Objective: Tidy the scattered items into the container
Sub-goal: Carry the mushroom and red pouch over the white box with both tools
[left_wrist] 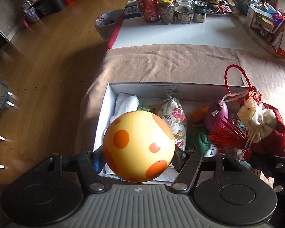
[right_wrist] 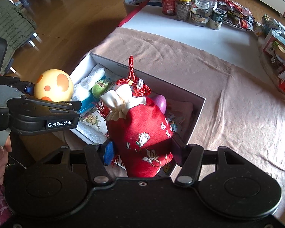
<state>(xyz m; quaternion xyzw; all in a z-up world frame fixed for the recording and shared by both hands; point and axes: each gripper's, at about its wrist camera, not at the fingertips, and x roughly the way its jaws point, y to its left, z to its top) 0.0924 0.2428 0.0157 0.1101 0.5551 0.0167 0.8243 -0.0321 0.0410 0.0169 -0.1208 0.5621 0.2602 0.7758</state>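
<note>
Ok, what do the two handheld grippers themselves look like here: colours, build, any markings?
Both are matte black plastic. The left gripper has a grey ribbed body with a small crosshair mark, round black discs either side, and black link bars on silver rivets. The right gripper shows a black body and a blue pad on one finger. In the right wrist view, the left gripper's side reads "GenRobot.AI" in white.

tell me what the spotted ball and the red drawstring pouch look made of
Spotted ball: probably smooth rubber or vinyl, semi-gloss, judging by the soft window highlight on its skin. Red drawstring pouch: woven fabric, likely satin brocade, with embroidered white flowers, a cream lining and corded tie.
</note>
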